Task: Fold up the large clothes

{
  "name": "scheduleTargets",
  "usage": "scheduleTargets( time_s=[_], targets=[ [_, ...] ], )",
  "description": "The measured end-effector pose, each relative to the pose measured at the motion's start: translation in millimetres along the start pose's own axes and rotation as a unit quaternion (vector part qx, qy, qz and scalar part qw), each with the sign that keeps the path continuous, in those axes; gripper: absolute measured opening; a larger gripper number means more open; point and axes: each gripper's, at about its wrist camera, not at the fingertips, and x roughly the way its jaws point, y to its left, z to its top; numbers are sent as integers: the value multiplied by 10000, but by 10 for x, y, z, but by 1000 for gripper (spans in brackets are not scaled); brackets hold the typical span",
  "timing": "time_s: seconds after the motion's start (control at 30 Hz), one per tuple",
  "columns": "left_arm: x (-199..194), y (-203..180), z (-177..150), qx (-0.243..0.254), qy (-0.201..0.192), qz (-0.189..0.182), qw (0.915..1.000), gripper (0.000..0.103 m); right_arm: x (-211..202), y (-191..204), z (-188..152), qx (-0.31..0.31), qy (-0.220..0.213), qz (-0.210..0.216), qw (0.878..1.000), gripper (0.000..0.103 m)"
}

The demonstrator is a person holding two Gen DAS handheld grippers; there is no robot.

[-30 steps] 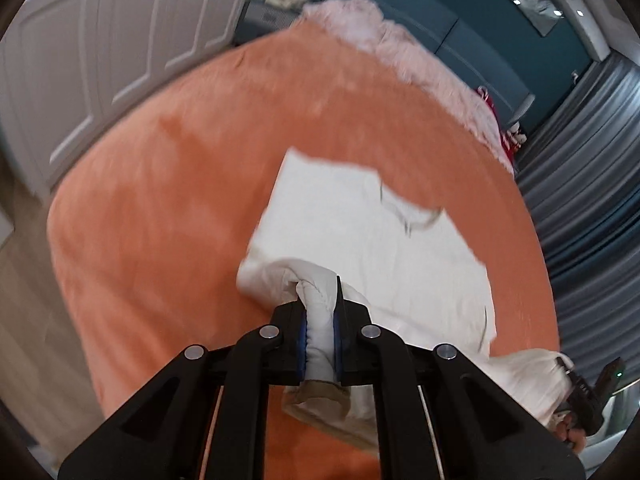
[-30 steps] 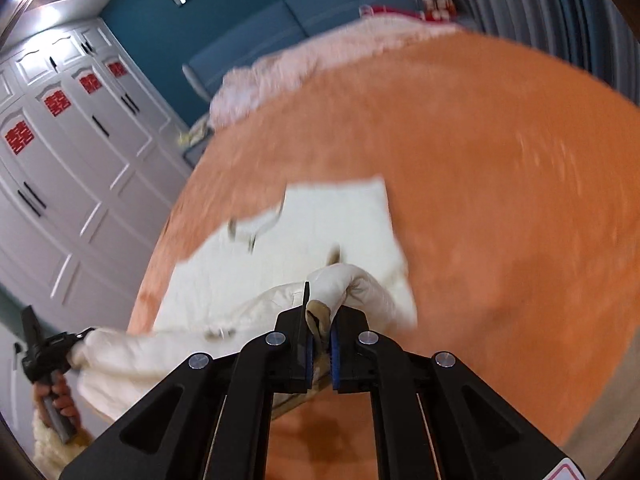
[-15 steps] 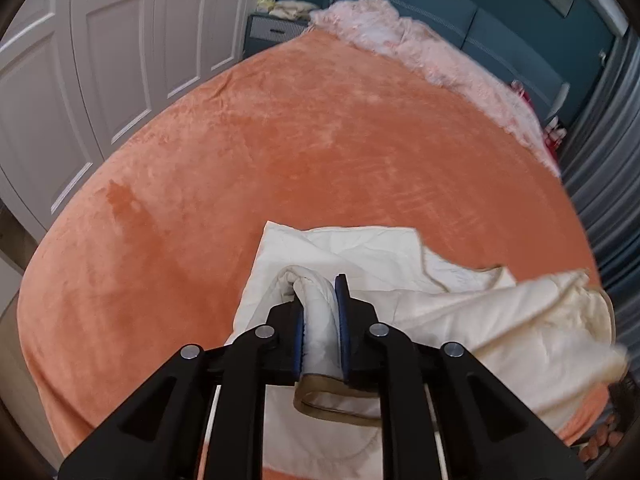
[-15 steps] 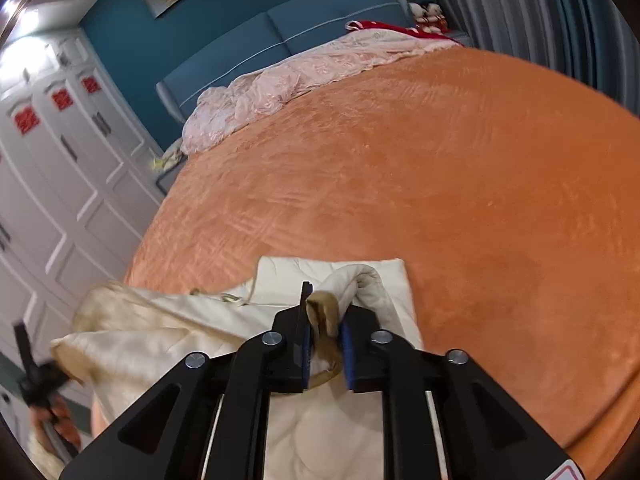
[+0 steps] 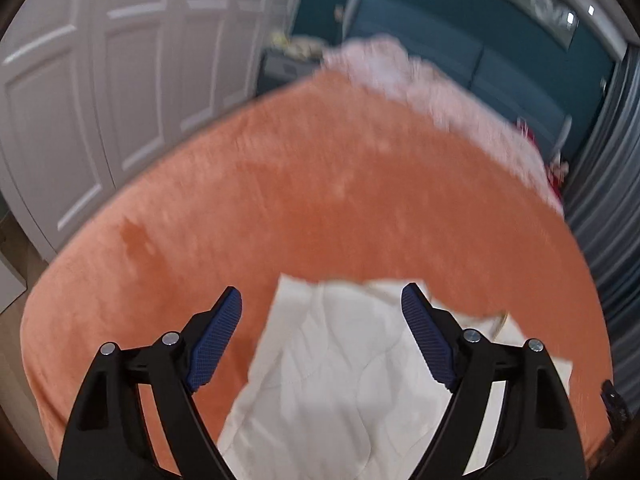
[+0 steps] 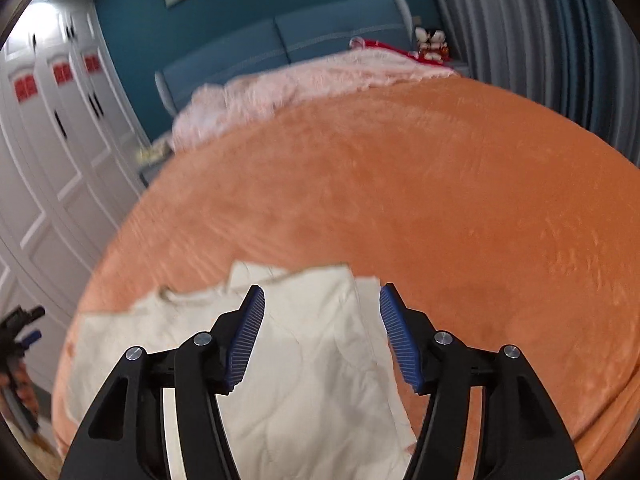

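The cream quilted garment (image 5: 340,372) lies flat on the orange plush bedspread (image 5: 320,200), near the bed's foot edge, folded over itself into a rough rectangle with soft creases and curved stitch lines across its top layer. In the right wrist view the same garment (image 6: 320,360) shows a lower layer sticking out toward the left, with a thin tan-trimmed edge that may be a collar or hem; motion blur makes it hard to say which.

The left gripper (image 5: 322,308) hangs over the garment with its blue-padded fingers spread wide, nothing between them. The right gripper (image 6: 322,304) is likewise spread wide and empty above the cloth. Both gripper bodies cover the garment's nearest edge, and the frame cuts it off below.

Farther off, a pink fluffy blanket (image 6: 288,88) lies against the blue headboard (image 6: 320,40), white wardrobe doors (image 5: 100,100) stand to one side, and grey curtains (image 6: 540,40) hang on the other.
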Motion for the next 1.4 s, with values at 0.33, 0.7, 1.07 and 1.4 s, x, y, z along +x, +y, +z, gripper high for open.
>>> scheduleTargets(
  time_s=[0.33, 0.7, 1.07, 1.4],
  targets=[
    [943, -129, -150, 213, 1336, -110, 9907, 48, 757, 7, -26, 289, 782, -117, 9965, 56],
    [937, -217, 105, 116, 999, 69, 9949, 10, 825, 97, 263, 287, 500, -78, 9983, 4],
    [1699, -325, -151, 664, 1260, 859, 9861, 15, 1516, 6, -61, 90, 1092, -555, 9924, 4],
    [1788, -413, -377, 1070, 697, 1154, 9851, 15, 1720, 14, -229, -94, 976, -527, 9938, 5]
  ],
)
